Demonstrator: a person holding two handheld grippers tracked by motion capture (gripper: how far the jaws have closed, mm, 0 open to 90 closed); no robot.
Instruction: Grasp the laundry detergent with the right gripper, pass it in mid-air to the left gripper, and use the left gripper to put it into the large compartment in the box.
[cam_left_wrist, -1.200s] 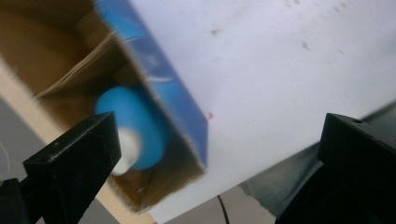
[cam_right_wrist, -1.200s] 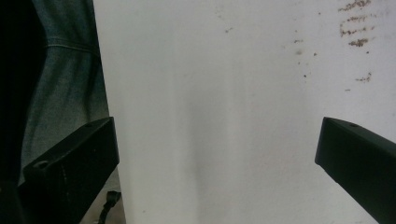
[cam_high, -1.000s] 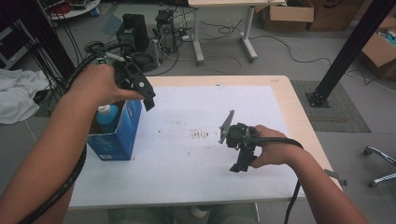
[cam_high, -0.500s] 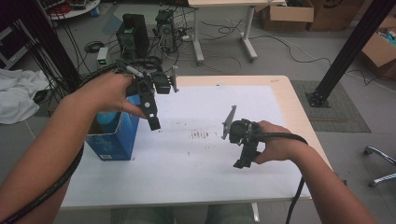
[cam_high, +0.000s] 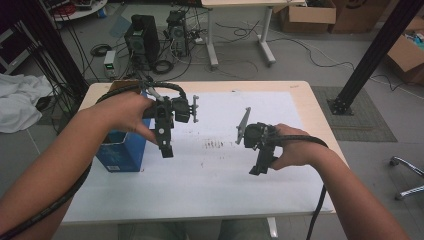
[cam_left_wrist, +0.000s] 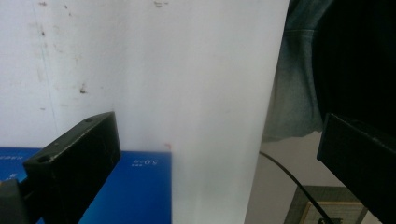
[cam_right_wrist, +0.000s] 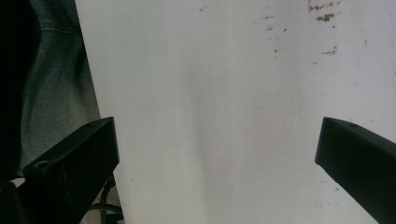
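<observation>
At the table's left edge, the blue box (cam_high: 121, 152) is partly covered by the left forearm, so its top cannot be made out. The left gripper (cam_high: 165, 148) is held just beside it, jaws apart and empty. The right gripper (cam_high: 257, 169), well apart, is likewise spread wide over the white sheet (cam_high: 215, 170).

I see the blue box (cam_high: 121, 152) standing upright near the left edge of the worktop, on the white sheet, its top open and partly hidden behind my left forearm. It is a tall cardboard carton with small white print on its front face. In the left gripper view a blue face of the blue box (cam_left_wrist: 135, 191) lies along the bottom edge.
</observation>
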